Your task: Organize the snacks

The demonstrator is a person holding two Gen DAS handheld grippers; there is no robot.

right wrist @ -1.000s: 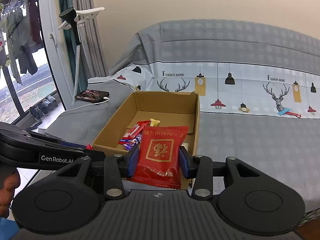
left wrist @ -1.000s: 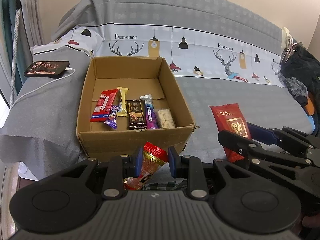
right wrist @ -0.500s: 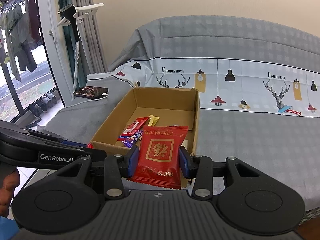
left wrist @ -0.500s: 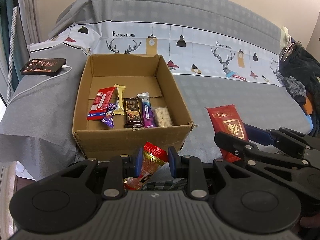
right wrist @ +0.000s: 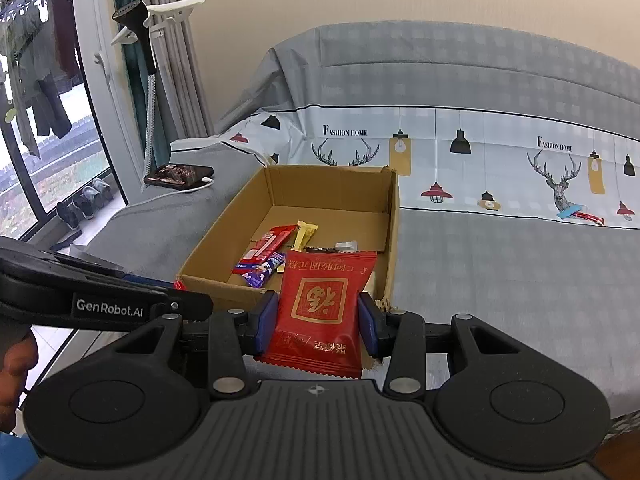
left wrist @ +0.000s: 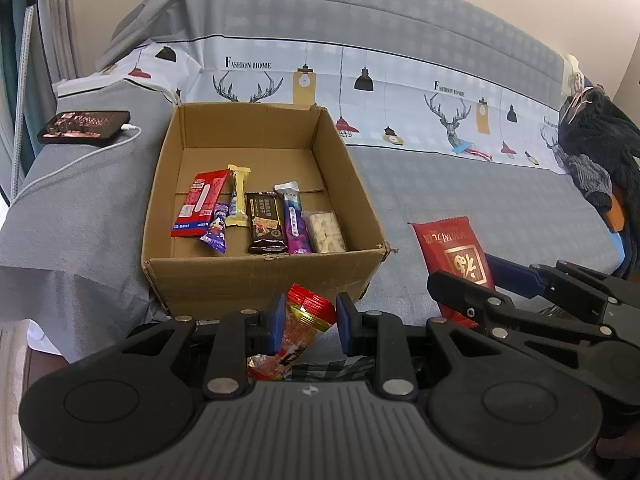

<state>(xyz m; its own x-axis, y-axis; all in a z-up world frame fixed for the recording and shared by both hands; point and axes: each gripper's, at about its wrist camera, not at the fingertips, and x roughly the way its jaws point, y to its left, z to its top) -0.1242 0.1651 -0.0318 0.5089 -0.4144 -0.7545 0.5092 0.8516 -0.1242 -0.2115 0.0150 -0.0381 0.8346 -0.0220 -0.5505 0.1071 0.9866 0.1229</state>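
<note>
Right wrist: "GenRobot.AI" on left gripper (right wrist: 182, 306)

A home: covered sofa (right wrist: 480, 80), curtains (right wrist: 176, 60), balcony laundry (right wrist: 44, 92)

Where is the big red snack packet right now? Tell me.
The big red snack packet is clamped in the right gripper, held in the air just short of the cardboard box's near right corner.
</note>
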